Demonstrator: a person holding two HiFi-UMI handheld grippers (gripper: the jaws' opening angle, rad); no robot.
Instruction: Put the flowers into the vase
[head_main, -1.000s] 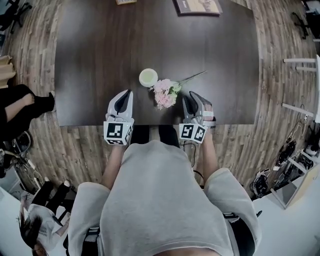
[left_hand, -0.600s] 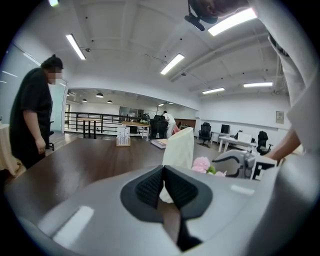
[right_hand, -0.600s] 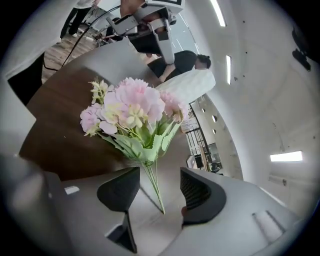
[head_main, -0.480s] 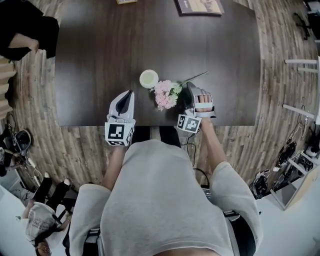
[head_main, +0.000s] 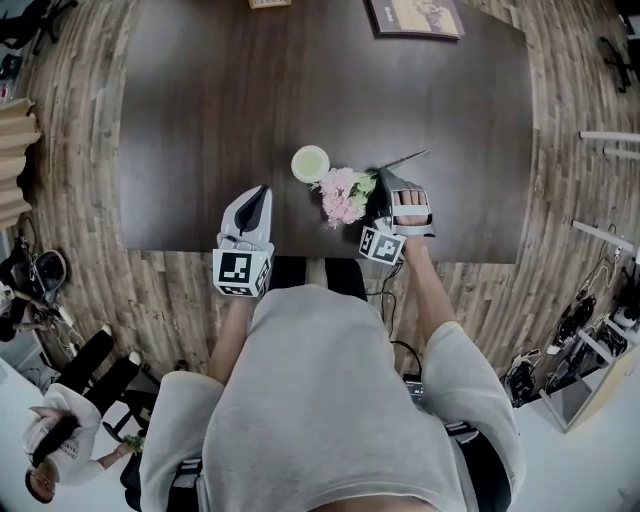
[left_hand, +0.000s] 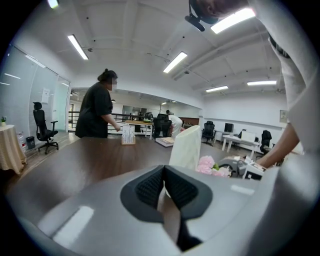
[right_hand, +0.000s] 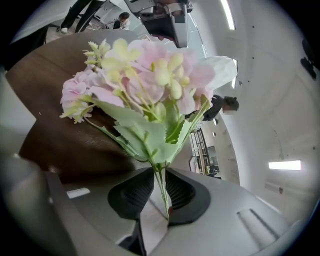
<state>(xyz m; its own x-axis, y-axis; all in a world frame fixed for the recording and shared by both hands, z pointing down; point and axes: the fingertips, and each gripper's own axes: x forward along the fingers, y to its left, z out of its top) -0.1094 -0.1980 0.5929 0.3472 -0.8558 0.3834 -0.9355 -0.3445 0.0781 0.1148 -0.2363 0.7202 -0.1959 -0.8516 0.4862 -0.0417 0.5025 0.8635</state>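
Observation:
A bunch of pink flowers (head_main: 343, 193) with green leaves lies on the dark wooden table (head_main: 200, 120). It is just right of a small pale green vase (head_main: 310, 163) that stands upright. My right gripper (head_main: 385, 182) is rolled onto its side at the stem end. In the right gripper view the thin green stems run between its pads (right_hand: 181, 189), and the blooms (right_hand: 145, 75) fill the picture. The jaws are closing, with a gap still showing beside the stems. My left gripper (head_main: 262, 192) rests shut and empty left of the vase. Its view shows the vase (left_hand: 186, 149) and flowers (left_hand: 210, 165) ahead to the right.
A book (head_main: 415, 15) and a small card stand (head_main: 268, 3) lie at the table's far edge. A person in black (left_hand: 100, 112) stands at the far side in the left gripper view. Another person (head_main: 50, 450) is on the floor side at lower left.
My right gripper has rolled onto its side and moved forward to the flowers, so the stems now lie between its jaws. The left gripper has stayed put. A person left the head view's left edge.

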